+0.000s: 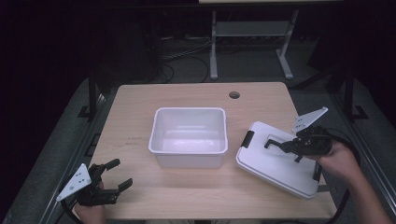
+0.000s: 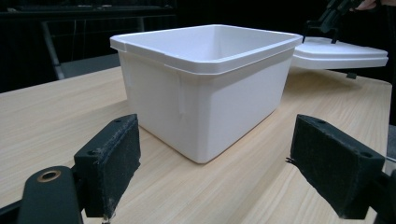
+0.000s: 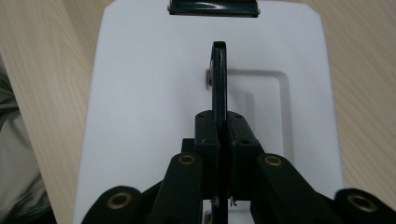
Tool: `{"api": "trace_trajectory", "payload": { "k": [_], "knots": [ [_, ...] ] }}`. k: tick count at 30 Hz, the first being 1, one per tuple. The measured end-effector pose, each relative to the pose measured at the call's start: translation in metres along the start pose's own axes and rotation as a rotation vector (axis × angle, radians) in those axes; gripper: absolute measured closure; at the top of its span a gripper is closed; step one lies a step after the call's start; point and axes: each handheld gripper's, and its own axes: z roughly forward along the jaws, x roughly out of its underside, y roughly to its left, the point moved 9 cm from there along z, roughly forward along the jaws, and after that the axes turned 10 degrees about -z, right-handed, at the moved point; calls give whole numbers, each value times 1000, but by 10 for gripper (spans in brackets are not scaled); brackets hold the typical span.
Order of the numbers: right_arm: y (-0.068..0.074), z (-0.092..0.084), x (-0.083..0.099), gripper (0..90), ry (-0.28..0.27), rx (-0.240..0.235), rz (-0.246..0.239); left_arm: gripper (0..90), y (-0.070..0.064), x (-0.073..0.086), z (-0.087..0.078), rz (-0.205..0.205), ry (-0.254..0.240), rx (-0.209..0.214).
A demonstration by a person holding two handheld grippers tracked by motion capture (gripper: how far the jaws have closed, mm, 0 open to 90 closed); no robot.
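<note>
While the right gripper (image 1: 280, 146) is holding its jaws clamped on the black handle (image 3: 219, 79) of the white lid (image 1: 275, 163), the lid is tilting, with its handle side lifted and its far edge seemingly resting on the tabletop (image 1: 135, 112), just to the right of the white tub (image 1: 189, 136). Seen from the right gripper view, the thin handle is standing upright between the two pressed pads, with one black clip (image 3: 213, 8) showing at the lid's top edge. The left gripper (image 1: 116, 175) is waiting near the front left corner of the tabletop, its jaws standing wide apart on nothing, pointing toward the tub from the side. The tub is sitting open and looking empty in the middle of the tabletop. Judging by this, the grasp on the lid is done and the lift is only beginning; what seems left is carrying the lid over the tub, lowering it square onto the rim, and probably pressing the clips shut. The left gripper may be needed to steady the tub
</note>
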Motion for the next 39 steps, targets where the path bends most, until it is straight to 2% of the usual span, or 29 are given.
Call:
{"api": "trace_trajectory", "payload": {
  "k": [8,17,39],
  "knots": [
    [-1,-10,-7,845,-11,9,-6,157,2,0,-1,-3,-4,-2],
    [-2,-15,-15,845,-11,-2,-23,157,4,0,-2,-8,-8,-4],
    [-3,-48,-36,846,-24,3,-63,157,4,-1,-3,-6,-14,-4]
  ]
}}
